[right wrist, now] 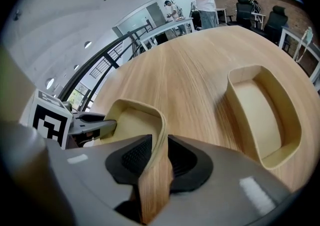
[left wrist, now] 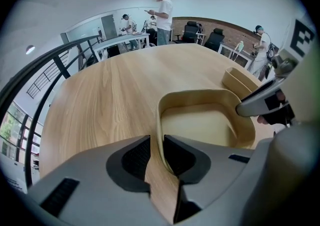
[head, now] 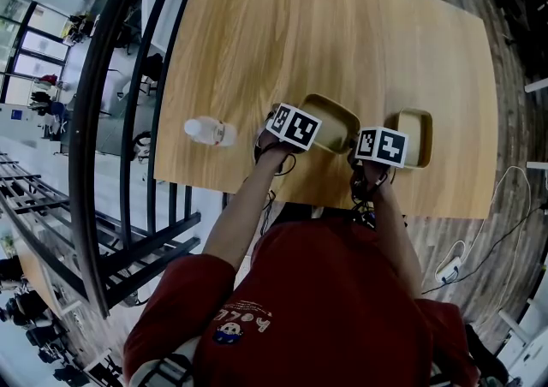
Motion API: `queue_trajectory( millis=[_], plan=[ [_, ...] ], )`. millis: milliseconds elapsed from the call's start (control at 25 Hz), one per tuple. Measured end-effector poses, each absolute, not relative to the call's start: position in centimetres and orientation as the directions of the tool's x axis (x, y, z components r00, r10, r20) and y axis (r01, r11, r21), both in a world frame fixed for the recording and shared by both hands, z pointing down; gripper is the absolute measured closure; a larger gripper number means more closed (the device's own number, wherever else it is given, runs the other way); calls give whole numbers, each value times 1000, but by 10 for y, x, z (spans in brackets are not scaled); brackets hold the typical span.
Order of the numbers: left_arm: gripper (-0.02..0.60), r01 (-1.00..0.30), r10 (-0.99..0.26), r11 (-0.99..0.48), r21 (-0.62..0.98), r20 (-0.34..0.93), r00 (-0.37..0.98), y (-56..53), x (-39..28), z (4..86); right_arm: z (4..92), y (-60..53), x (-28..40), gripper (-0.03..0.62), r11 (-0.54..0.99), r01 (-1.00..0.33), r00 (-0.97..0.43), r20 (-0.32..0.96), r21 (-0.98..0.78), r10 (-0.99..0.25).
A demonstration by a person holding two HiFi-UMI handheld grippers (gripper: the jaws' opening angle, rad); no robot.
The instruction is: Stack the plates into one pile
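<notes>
Two wooden plates are on the table [head: 342, 26], both close to its near edge. The first plate [left wrist: 200, 120] lies about midway along that edge, between the two grippers. The second plate [right wrist: 262, 115] lies to its right, apart from it and nearer the table's right edge.

The left gripper [left wrist: 156, 157] straddles the first plate's left rim. Its jaws are narrowly apart, with a strip of table showing between the rim and one pad, so the rim stands between them unpinched. The right gripper [right wrist: 159, 157] straddles the same plate's right rim, its jaws likewise a little apart with the wall of the plate upright between the pads.

One clear plastic bottle [head: 211, 131] lies on its side near the table's left edge, toward the near-left corner, well apart from both plates.
</notes>
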State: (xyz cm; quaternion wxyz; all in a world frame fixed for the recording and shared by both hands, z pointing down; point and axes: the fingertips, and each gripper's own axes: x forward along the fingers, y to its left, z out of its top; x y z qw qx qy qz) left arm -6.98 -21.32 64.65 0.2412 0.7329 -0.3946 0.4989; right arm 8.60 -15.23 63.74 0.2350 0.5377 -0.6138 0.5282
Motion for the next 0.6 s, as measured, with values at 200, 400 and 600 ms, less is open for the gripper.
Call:
queue_trajectory(
  millis=[200, 400, 600],
  plan=[
    [491, -825, -333, -564, -27, 922, 197, -211, -71, 650, 640, -152, 84, 484, -136, -906, -319, 856, -402, -407],
    [491, -826, -328, -563, -17, 922, 204, -211, -69, 650, 641, -151, 83, 484, -142, -900, -327, 854, -412, -406],
    [495, -825, -325, -565, -7, 921, 215, -211, -67, 651, 646, -150, 79, 485, -137, -892, -350, 850, -431, -393]
  ],
)
